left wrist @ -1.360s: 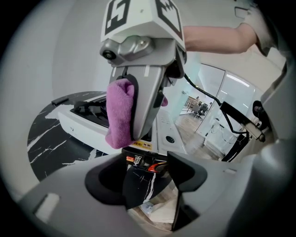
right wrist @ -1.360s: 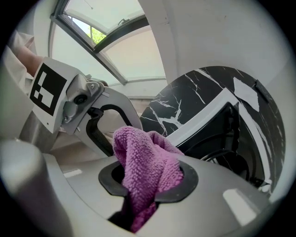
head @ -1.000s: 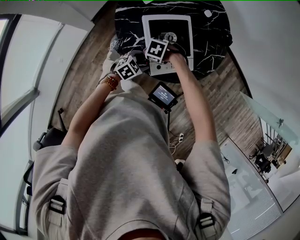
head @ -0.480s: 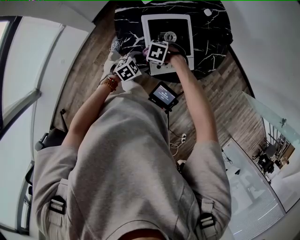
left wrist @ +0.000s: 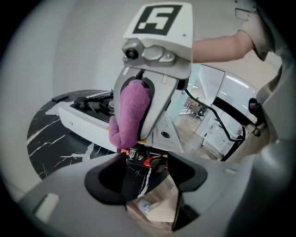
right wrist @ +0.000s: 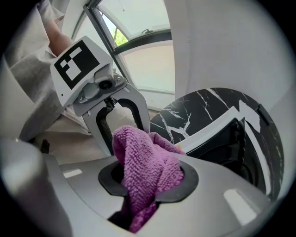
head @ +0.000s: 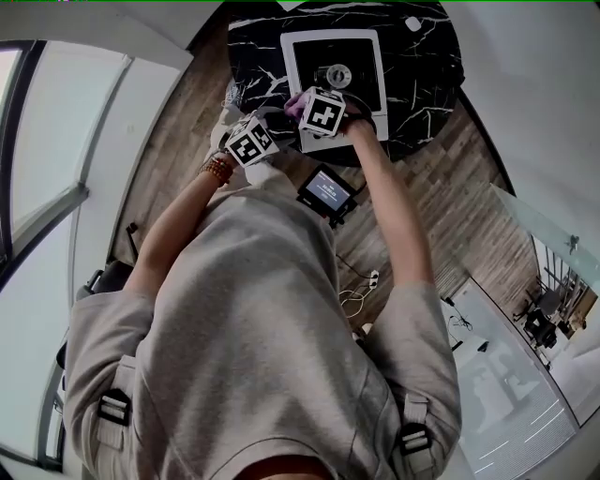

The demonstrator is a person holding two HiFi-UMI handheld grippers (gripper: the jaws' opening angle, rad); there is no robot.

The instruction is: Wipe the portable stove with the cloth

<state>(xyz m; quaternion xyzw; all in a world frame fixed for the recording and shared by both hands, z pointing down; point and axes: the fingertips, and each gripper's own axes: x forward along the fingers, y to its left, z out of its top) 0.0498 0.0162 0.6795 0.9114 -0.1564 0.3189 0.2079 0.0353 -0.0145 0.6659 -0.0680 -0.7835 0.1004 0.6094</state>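
The white portable stove [head: 334,67] stands on a round black marble table [head: 431,66], its burner [head: 336,73] in the middle. My right gripper [head: 302,103] hangs at the stove's near left corner, shut on a bunched purple cloth [head: 294,101]. In the right gripper view the cloth [right wrist: 148,166] fills the right gripper [right wrist: 148,181], with the stove [right wrist: 231,139] on the right. My left gripper [head: 265,120] sits at the table's near left edge. In the left gripper view this left gripper [left wrist: 147,173] is open and empty, facing the cloth [left wrist: 129,115] and the stove [left wrist: 88,113].
A small screen device [head: 326,190] hangs at the person's waist, just short of the table. A small white object [head: 413,25] lies at the table's far right. Below the table edge sits a paper bag with a bottle [left wrist: 150,210]. Cables [head: 361,286] lie on the wood floor.
The right gripper has tilted and turned a little at the stove's near corner, and the purple cloth now shows beside its cube. The left gripper has stayed put.
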